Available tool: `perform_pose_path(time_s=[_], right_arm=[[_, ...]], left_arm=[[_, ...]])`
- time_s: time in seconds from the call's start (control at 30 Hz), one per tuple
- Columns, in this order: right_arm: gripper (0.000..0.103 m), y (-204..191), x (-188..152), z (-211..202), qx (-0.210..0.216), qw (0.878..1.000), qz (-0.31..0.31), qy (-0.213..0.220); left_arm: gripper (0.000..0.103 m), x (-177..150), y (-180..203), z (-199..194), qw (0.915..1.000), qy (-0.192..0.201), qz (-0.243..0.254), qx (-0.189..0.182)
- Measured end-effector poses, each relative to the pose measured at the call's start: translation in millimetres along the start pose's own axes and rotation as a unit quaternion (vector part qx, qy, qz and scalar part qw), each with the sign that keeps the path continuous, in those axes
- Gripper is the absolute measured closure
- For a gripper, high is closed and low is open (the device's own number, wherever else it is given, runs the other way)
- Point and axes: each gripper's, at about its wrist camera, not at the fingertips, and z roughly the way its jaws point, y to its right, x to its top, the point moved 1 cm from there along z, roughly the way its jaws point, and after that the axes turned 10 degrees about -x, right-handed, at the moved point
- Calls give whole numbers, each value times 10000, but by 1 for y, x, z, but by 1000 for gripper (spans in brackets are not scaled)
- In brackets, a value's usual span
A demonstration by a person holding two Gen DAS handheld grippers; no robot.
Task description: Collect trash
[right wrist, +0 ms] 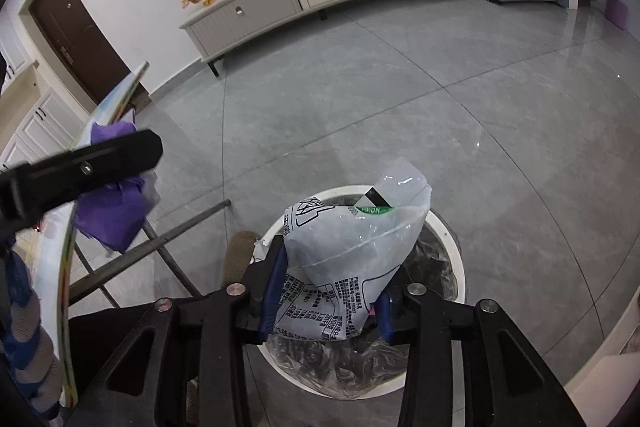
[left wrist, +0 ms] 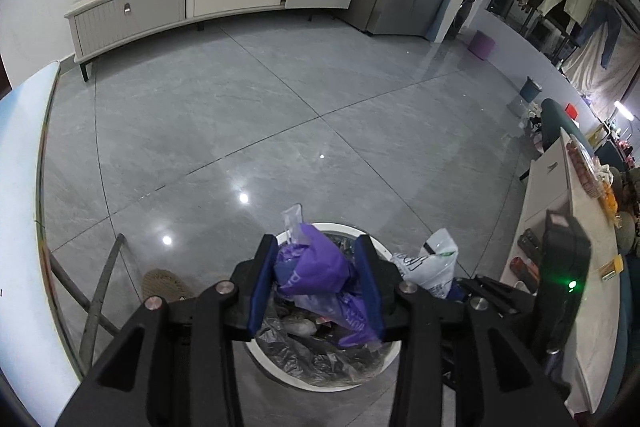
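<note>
My left gripper (left wrist: 316, 283) is shut on a crumpled purple plastic wrapper (left wrist: 316, 267) and holds it right over a round white trash bin (left wrist: 280, 373) lined with a dark bag. My right gripper (right wrist: 328, 291) is shut on a white printed plastic bag (right wrist: 352, 247) and holds it over the same trash bin (right wrist: 460, 259). The white bag also shows in the left wrist view (left wrist: 432, 267), just right of my left gripper. The left gripper (right wrist: 100, 167) with the purple wrapper (right wrist: 116, 215) shows at the left of the right wrist view.
Grey tiled floor (left wrist: 240, 107) stretches ahead to a long TV cabinet (left wrist: 200, 3). A folding table edge (left wrist: 24, 187) with metal legs (left wrist: 96, 299) stands at the left. A white counter (left wrist: 580, 267) with food items is at the right. A woven stool (right wrist: 240, 255) sits beside the bin.
</note>
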Motion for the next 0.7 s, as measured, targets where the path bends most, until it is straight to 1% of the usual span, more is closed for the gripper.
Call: perform_pose_path(time_s=[0.13,0.2,0.37,0.47,0.53,0.6,0.7], right_arm=[[53,4,-4,-1,-100,9999,60,-14],[48,4,-4,-3,-167,9998,68,-1],[48,9,-6,-9,-209,9997,126,60],[48,8,-4,-16,-202,9996,130,141],[48,9,-1,-20,-193,9995,126,210],[48,9,1,-26,-175,9993,136,287],[48,7,5,-34,-161,9990,131,393]], left_arm=[[56,1,1,0,9999,-6,-50,-96],[55,0,3,-1,9999,-13,-10,-119],[55,-2,9,-6,10000,54,44,-72],[55,-2,13,-15,9995,228,106,172],[55,-1,15,-24,9982,416,148,402],[55,0,17,-34,9954,626,224,693],[52,1,19,-49,9909,874,278,987]])
